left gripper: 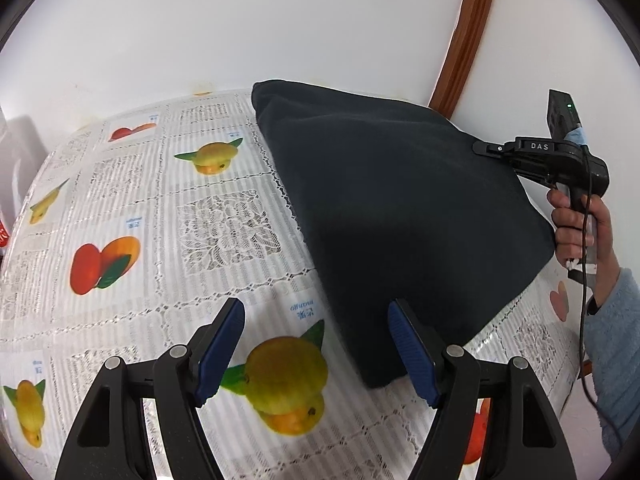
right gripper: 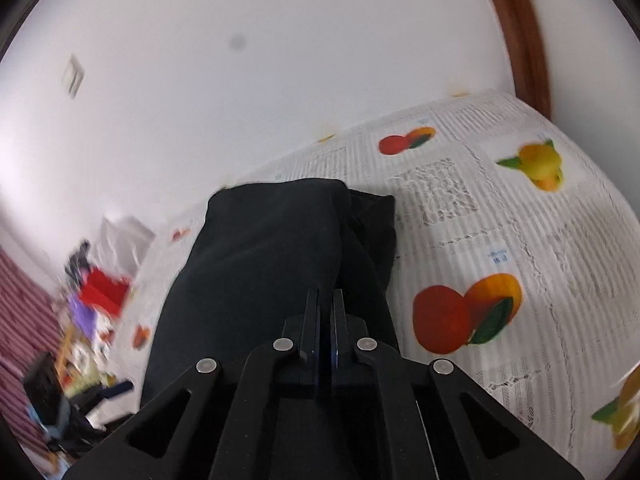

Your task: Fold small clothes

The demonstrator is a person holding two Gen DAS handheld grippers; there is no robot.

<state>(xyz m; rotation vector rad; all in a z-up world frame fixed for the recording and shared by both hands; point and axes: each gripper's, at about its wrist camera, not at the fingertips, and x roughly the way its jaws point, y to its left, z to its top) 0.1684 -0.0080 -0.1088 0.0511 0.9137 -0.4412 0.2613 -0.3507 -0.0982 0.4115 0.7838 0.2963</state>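
A dark navy garment (left gripper: 392,216) lies on the fruit-print tablecloth (left gripper: 200,220), its right side lifted off the table. My right gripper (left gripper: 486,148) is shut on the garment's right edge and holds it up. In the right wrist view the shut gripper (right gripper: 326,300) pinches the dark cloth (right gripper: 260,264), which drapes away toward the table. My left gripper (left gripper: 316,344) is open and empty, low over the table at the garment's near corner. Its right blue pad (left gripper: 412,352) is beside the cloth's near edge.
A white wall and a brown wooden frame (left gripper: 464,36) stand behind the table. Blurred clutter with a red box (right gripper: 100,292) lies at the far left in the right wrist view. The table's right edge is near the person's hand (left gripper: 576,224).
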